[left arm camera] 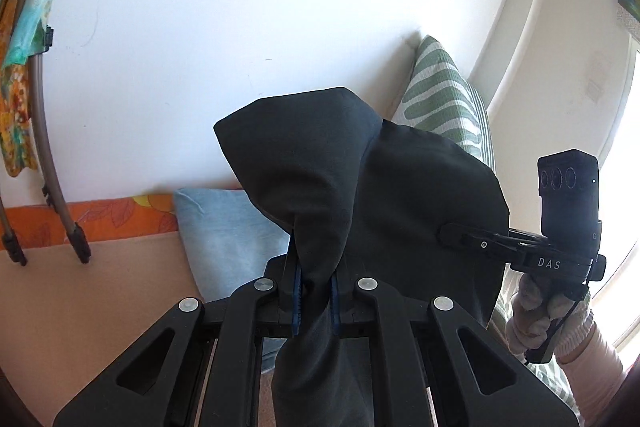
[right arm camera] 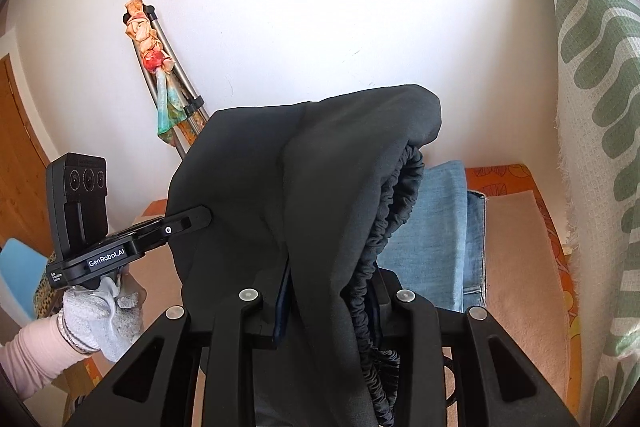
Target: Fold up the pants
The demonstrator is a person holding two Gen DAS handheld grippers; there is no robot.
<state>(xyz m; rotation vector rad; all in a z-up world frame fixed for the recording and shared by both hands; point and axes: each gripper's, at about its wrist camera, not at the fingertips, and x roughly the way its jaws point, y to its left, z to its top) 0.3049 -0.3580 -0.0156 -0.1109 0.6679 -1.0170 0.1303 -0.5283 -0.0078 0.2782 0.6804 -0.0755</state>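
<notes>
Between both pairs of tongs hangs a pair of dark charcoal pants point(left arm camera: 360, 163), soft matte cloth bunched into hood-like folds, with a gathered, ruffled elastic waistband showing in the right wrist view. The left gripper point(left arm camera: 316, 301) is clamped tight on a narrow twist of the fabric, its blue-padded fingers point(left arm camera: 296, 297) nearly meeting, cloth billowing above and trailing below them. The right gripper point(right arm camera: 330, 301) pinches a thicker bundle, waistband included, so its jaws stand somewhat apart around it. Each tool is black, angular plastic with round silver pivots, held by a hand in a pale knitted glove point(right arm camera: 106, 311) with a light pink sleeve point(right arm camera: 32, 357).

Below and behind the lifted pants lie folded light blue jeans point(right arm camera: 436, 227) on a beige surface point(right arm camera: 516, 267) edged with orange leaf-print cloth point(left arm camera: 120, 217). A green-and-white waffle-textured cushion point(left arm camera: 444, 95) leans against the white wall point(left arm camera: 240, 27). A folded metal drying rack point(left arm camera: 44, 131) draped with colourful scarves stands to the left. The raised cloth hides much of the surface beneath.
</notes>
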